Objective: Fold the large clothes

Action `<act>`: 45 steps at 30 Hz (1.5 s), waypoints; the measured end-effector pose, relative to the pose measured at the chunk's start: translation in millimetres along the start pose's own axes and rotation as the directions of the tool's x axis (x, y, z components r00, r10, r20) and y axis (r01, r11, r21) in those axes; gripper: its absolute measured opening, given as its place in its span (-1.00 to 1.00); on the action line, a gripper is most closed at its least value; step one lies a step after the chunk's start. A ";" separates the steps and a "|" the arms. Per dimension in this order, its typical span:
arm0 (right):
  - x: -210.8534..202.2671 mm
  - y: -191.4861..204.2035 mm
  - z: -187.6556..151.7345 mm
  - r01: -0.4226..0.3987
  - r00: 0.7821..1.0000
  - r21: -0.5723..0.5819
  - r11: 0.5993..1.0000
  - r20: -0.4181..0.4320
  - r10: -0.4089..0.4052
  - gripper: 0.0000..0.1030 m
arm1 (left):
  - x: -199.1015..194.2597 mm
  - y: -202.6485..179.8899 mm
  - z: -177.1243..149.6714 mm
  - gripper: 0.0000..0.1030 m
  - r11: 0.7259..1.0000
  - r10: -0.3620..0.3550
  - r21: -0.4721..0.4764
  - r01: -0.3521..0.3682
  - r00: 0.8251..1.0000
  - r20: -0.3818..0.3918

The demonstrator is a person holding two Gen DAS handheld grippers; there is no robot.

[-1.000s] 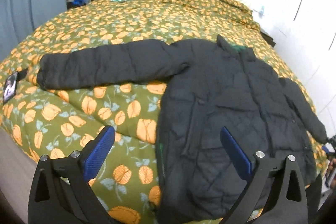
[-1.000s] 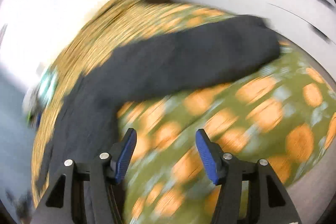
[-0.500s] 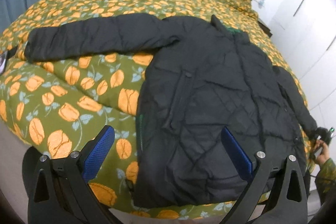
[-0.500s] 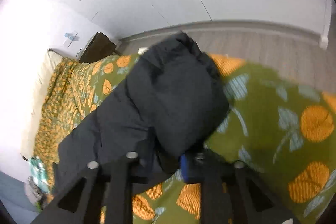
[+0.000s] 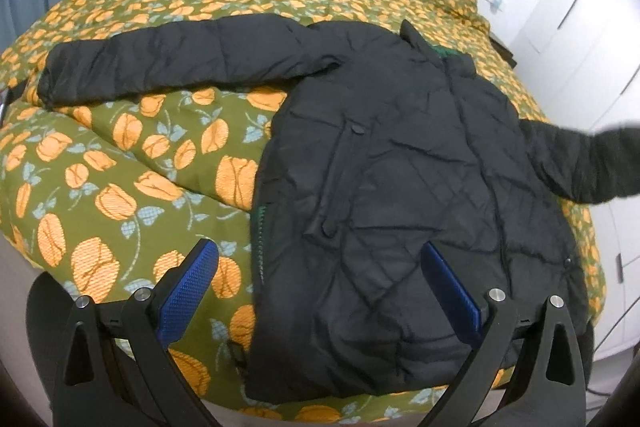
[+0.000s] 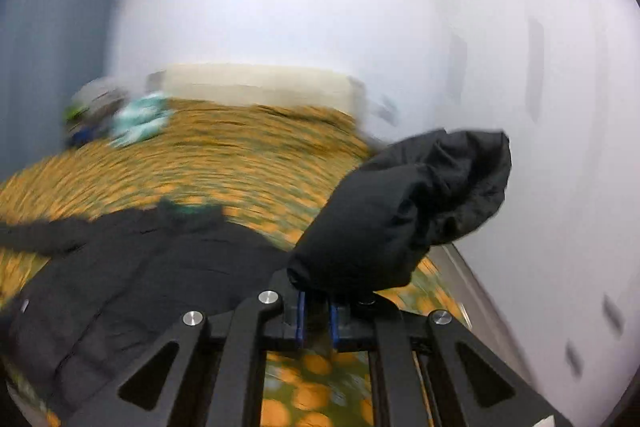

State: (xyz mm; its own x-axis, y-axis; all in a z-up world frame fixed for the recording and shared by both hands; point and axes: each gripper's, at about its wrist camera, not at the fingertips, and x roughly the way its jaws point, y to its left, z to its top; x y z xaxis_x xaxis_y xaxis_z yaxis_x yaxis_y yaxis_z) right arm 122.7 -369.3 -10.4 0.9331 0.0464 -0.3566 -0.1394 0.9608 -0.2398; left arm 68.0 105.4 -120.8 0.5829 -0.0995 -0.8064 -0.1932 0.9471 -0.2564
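The right gripper (image 6: 318, 319) pinches the puffy black jacket (image 5: 400, 187) by its soft sleeve cuff (image 6: 420, 207). The left gripper (image 5: 320, 291) hangs wide open. The jacket looks light and floppy, so grab edges.

No readable text, label, brand, number or sign anywhere.

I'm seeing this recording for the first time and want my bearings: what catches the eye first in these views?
A black quilted puffer jacket lies spread front-up on a bed under an olive bedspread with orange tulips, one sleeve stretched out flat to the left. The right gripper is shut on the cuff of the jacket's other sleeve, holding it off the bed. The left gripper hangs open over the jacket's hem.
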 end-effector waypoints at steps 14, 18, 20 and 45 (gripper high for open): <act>43.9 241.2 -85.5 -0.431 0.892 -0.348 0.833 -0.305 0.334 -0.84 | 2.3 13.5 -17.6 0.96 0.999 0.017 -0.039 -0.018 0.999 -0.032; 40.4 267.7 -120.8 -0.463 0.865 -0.371 0.805 -0.388 0.318 -0.55 | 4.9 6.0 -18.4 0.96 0.999 0.029 -0.013 -0.030 0.998 -0.050; 35.7 275.9 -133.8 -0.489 0.843 -0.375 0.788 -0.434 0.317 -0.09 | 6.2 2.0 -17.9 0.96 0.999 0.032 -0.007 -0.032 0.998 -0.053; -30.7 221.6 -130.3 -0.439 0.844 -0.058 0.897 -0.368 0.389 0.59 | 79.2 -150.4 -8.2 0.26 0.927 -0.220 0.226 0.299 0.923 -0.317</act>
State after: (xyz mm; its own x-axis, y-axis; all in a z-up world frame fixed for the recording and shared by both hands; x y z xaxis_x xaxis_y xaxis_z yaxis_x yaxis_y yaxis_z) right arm 20.0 -193.4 -170.2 0.6113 0.3126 -0.7270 -0.5541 0.8250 -0.1112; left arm 136.7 -47.4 -150.4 0.3299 -0.3969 -0.8565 0.1738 0.9173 -0.3581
